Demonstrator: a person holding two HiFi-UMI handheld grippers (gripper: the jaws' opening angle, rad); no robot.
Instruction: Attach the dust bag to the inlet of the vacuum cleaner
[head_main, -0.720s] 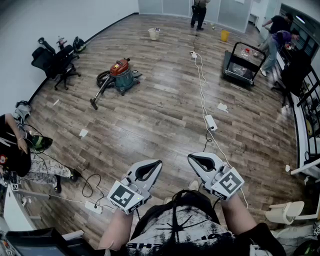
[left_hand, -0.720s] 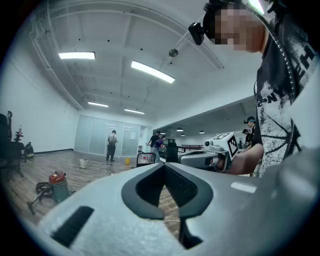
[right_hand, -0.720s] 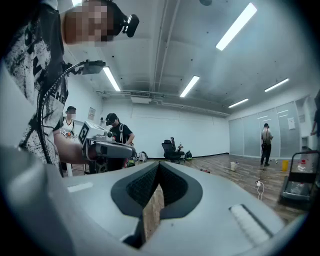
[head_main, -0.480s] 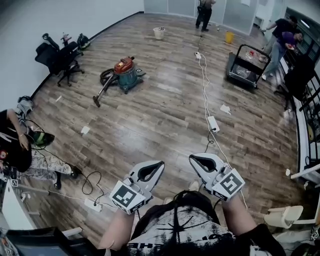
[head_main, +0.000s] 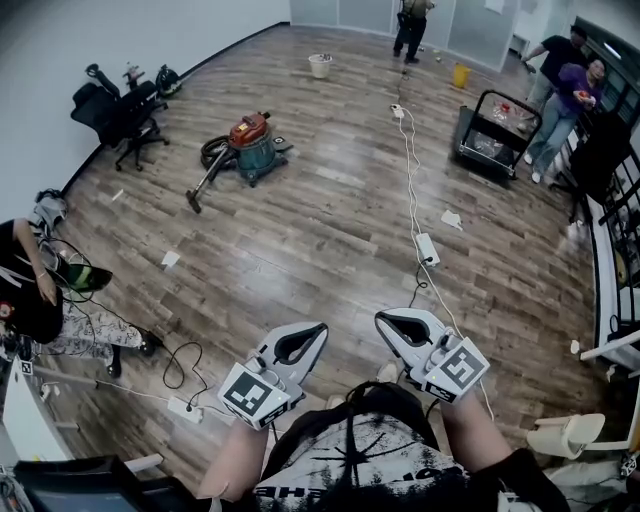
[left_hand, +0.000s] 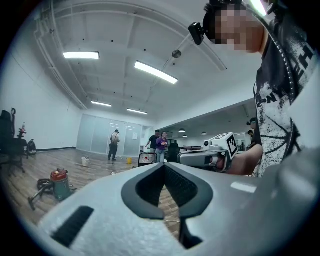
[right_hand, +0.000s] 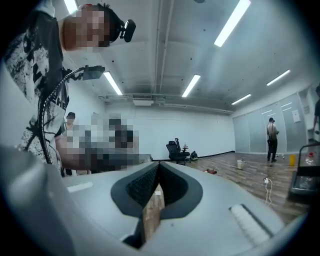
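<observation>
The vacuum cleaner (head_main: 248, 144), a teal drum with a red top, stands far off on the wood floor, its hose and wand (head_main: 202, 185) trailing to the left; it also shows small in the left gripper view as the same vacuum cleaner (left_hand: 60, 183). I see no dust bag in any view. My left gripper (head_main: 320, 326) and right gripper (head_main: 380, 318) are held level close to my chest, tips turned toward each other. Both are shut with nothing between the jaws. The left gripper (left_hand: 163, 164) and right gripper (right_hand: 158, 163) each show tips touching in their own views.
A white power cable (head_main: 410, 170) with a power strip (head_main: 426, 247) runs up the floor ahead. A black cart (head_main: 491, 128) stands at the right, with people beyond it. Black office chairs (head_main: 118, 110) sit at the left wall. A seated person (head_main: 30, 290), paper scraps and a bucket (head_main: 320, 66) are also around.
The head view has shifted slightly, so the floor scene sits a little lower and to the right. People by the cart have moved. Both grippers stay as they were.
</observation>
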